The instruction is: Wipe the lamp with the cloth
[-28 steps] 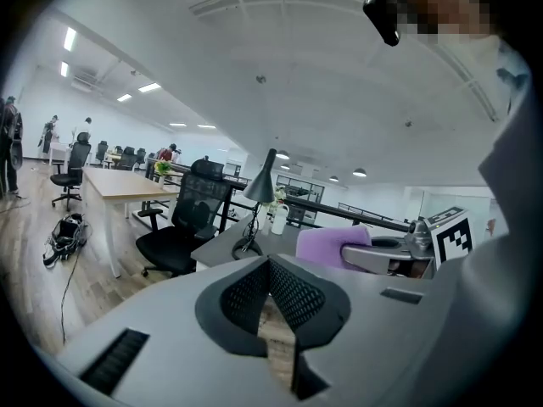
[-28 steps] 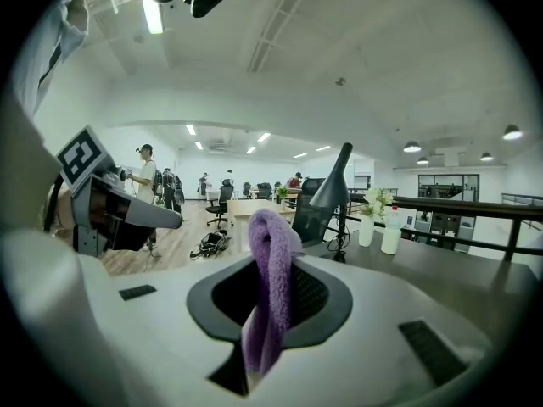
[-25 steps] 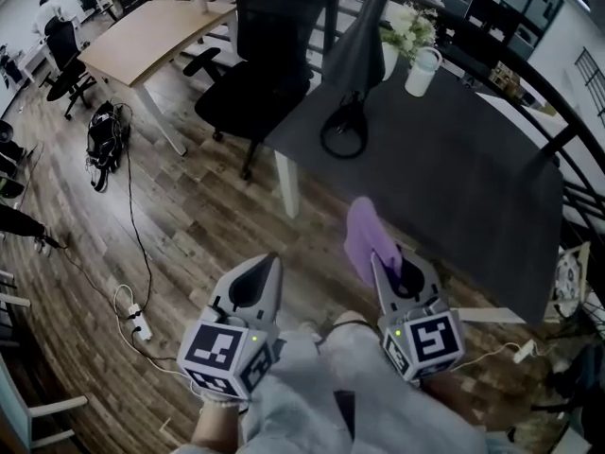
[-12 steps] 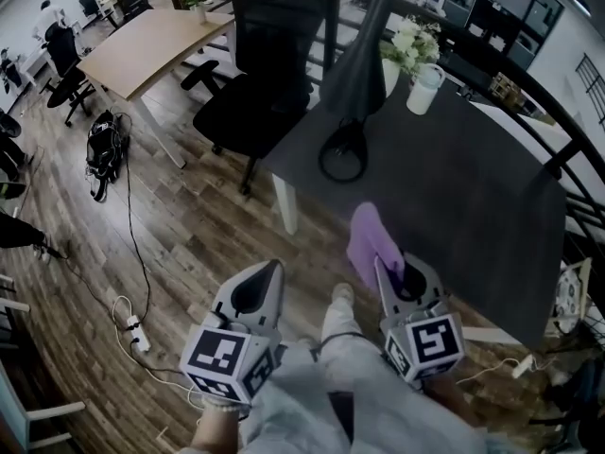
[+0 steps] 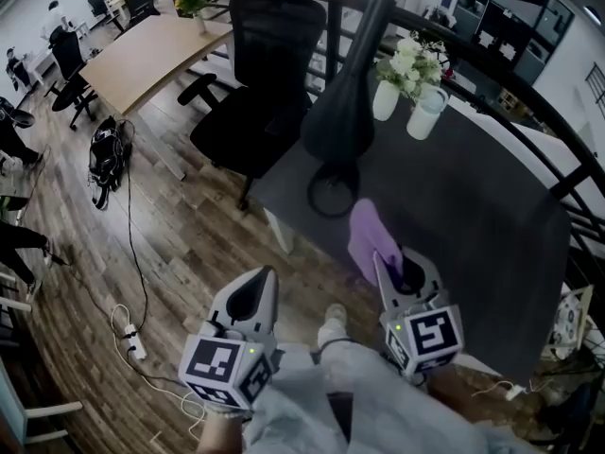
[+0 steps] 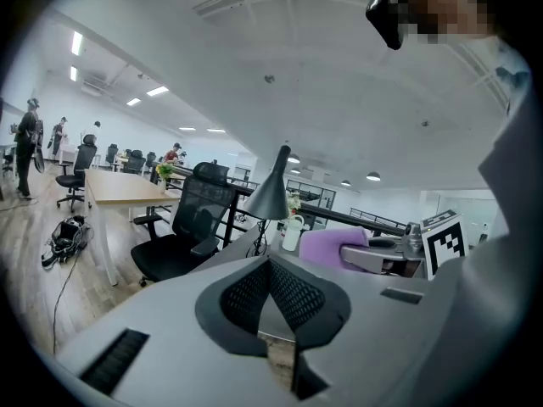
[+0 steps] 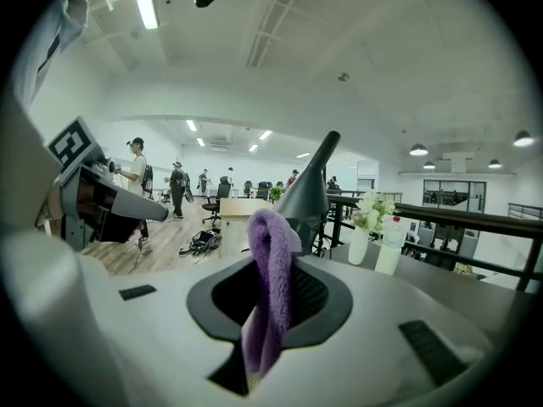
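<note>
Wood-plank floor spreads wide to the left of a dark grey table, whose near-left corner juts toward the person. A black office chair stands just beside the table's left edge, with a pale wooden desk well beyond it. On the open floor lie a black backpack and a white power strip with trailing cables. A dark railing runs along the table's far side.

The lamp stands on the table close to that left edge – a dark cone shade tilted over a black ring base. A white vase of flowers and a white bottle stand just behind it.

The right gripper has its jaws clamped on the purple cloth, which stands up out of them in a folded loop. In the head view the cloth's top lies over the table's near edge, near the lamp base but apart from it. The left gripper hangs over the floor, left of the table corner, jaws together with nothing between them.

Each gripper carries a cube with black-and-white square markers – patterns only.
</note>
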The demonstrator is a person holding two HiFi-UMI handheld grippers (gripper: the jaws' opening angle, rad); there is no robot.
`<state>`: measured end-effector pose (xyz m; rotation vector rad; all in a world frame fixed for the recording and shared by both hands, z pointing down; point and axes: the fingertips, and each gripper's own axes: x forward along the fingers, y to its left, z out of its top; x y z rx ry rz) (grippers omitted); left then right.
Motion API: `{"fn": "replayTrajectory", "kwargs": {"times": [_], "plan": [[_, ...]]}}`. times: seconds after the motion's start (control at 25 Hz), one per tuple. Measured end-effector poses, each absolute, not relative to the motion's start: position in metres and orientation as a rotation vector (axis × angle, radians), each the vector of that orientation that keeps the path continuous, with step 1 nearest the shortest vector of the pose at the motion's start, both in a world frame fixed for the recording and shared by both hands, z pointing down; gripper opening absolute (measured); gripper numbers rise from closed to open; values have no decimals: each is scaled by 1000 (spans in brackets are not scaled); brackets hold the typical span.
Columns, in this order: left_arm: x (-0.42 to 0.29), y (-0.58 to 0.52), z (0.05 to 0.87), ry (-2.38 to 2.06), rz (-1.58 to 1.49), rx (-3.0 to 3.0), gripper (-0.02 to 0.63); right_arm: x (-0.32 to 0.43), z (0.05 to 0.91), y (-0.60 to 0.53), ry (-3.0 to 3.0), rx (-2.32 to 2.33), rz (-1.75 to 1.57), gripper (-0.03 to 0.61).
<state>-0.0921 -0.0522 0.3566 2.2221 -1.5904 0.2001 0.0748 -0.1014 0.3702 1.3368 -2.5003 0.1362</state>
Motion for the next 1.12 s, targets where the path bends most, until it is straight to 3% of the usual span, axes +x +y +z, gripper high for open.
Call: {"fn": "replayTrajectory", "kwargs": {"times": [0.52,1.12], "plan": [[-53,-127,351,-1683,156,2168,0,136,357,-232,-2516,1410,72,51],[-60,-148,350,-1709,217,2110,0,113,336,-318,-2556,1414,-2,51]]}}
